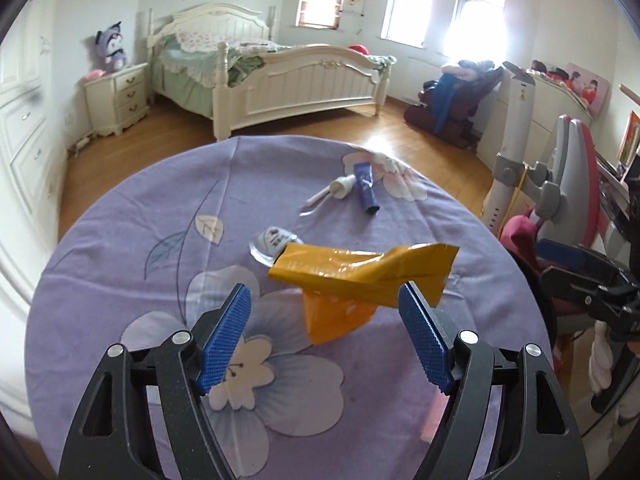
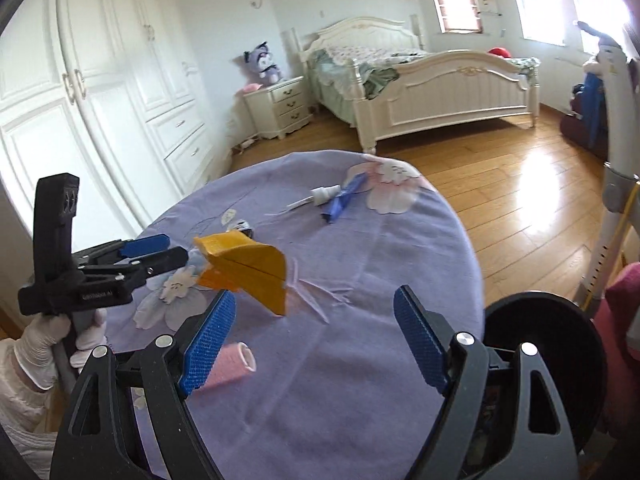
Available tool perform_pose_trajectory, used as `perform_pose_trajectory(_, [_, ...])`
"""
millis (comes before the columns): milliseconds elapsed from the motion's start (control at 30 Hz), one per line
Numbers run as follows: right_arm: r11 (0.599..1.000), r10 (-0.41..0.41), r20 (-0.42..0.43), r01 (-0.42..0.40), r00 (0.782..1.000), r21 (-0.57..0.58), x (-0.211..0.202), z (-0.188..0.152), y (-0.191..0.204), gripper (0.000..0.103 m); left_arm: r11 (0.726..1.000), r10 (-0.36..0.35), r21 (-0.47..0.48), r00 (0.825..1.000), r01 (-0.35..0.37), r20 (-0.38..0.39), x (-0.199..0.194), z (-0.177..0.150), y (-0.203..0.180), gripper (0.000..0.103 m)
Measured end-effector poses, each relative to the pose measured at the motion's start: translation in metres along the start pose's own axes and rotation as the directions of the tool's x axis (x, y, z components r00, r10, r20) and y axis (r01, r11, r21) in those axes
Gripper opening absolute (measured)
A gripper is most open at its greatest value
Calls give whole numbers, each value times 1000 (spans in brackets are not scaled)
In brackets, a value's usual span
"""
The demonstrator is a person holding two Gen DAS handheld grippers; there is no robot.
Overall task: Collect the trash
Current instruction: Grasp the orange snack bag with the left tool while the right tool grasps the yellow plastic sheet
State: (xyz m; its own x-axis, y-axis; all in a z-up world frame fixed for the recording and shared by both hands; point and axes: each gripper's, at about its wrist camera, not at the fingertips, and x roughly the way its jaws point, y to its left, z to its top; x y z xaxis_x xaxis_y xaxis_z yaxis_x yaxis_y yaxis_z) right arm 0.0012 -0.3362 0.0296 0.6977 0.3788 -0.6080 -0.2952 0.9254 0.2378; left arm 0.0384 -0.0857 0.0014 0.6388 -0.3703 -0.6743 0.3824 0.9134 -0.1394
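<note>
A crumpled yellow wrapper (image 1: 360, 276) lies on the round table with the purple flowered cloth (image 1: 140, 220), just ahead of my open, empty left gripper (image 1: 324, 308). It also shows in the right wrist view (image 2: 252, 268). A small foil packet (image 1: 274, 242) lies right behind it. Farther back lie a white spray nozzle (image 1: 336, 190) and a blue tube (image 1: 366, 186). My right gripper (image 2: 314, 312) is open and empty above the table's near part. A pink roller (image 2: 234, 364) lies by its left finger. My left gripper (image 2: 164, 252) shows at the left, beside the wrapper.
A black round bin (image 2: 536, 360) stands at the table's right edge. A chair with red cloth (image 1: 560, 208) stands to the right. A white bed (image 1: 280, 72), a nightstand (image 1: 118, 96) and a wardrobe (image 2: 100, 92) stand across the wooden floor.
</note>
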Motion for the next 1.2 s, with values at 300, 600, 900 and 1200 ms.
perform_pose_trajectory(300, [982, 180, -173, -188, 968, -29, 78, 24, 24, 81, 1000, -30, 2, 997, 30, -67, 21, -14, 18, 76])
perform_pose_trajectory(600, [951, 306, -265, -305, 915, 45, 103, 23, 22, 29, 998, -52, 23, 992, 55, -115, 37, -11, 17, 76])
perform_pose_trajectory(900, [962, 273, -128, -267, 954, 64, 64, 18, 15, 14, 996, -45, 72, 989, 55, -139, 46, -7, 3, 76])
perform_pose_trajectory(1200, [990, 98, 49, -102, 994, 97, 13, 9, -3, 12, 998, 43, 62, 987, -33, -158, 70, 0, -1, 74])
